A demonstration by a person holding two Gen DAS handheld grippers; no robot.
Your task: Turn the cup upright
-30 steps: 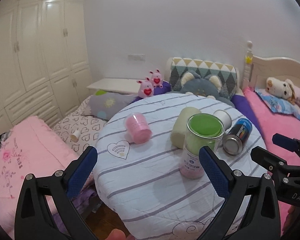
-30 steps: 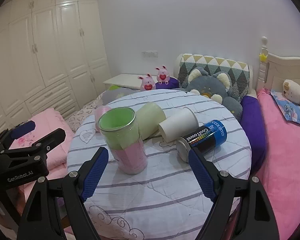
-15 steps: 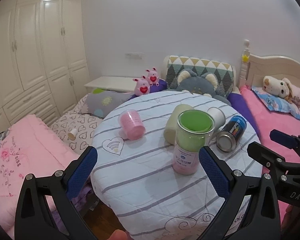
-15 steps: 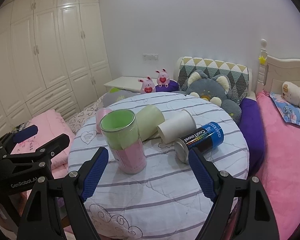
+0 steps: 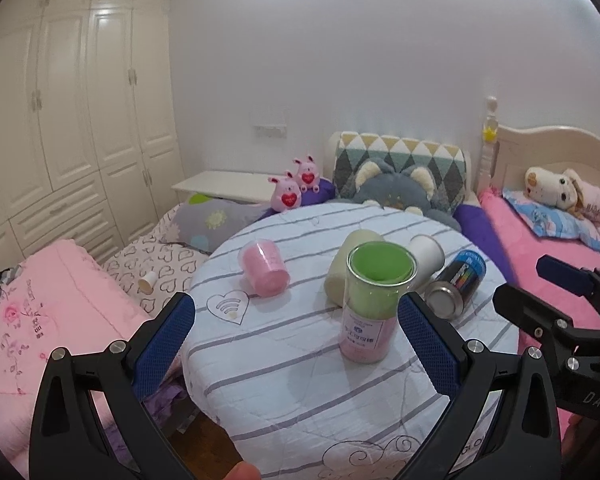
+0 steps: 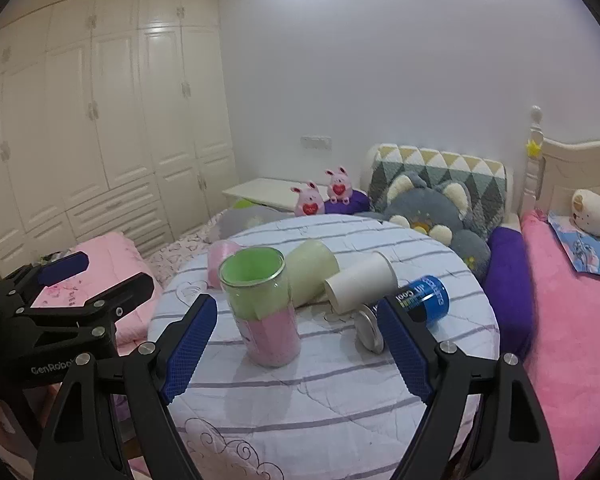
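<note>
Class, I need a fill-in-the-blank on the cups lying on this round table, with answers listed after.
1. The clear glass jar with green and pink inside stands ____.
2. The pink plastic cup lies on its ____.
3. The white paper cup lies between the pale cream cup and the blue ____.
4. The left gripper and the right gripper are both ____.

Answers: upright; side; can; open

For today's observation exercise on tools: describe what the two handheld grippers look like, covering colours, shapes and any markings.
Both the left gripper and the right gripper have matte black angular frames with silver screws. Their fingers carry blue pads with a fine grid texture. White lettering marks the bodies: "GenRobo..." on the left gripper as seen from the right wrist, "DAS" on the right gripper as seen from the left wrist. No cables show.
</note>
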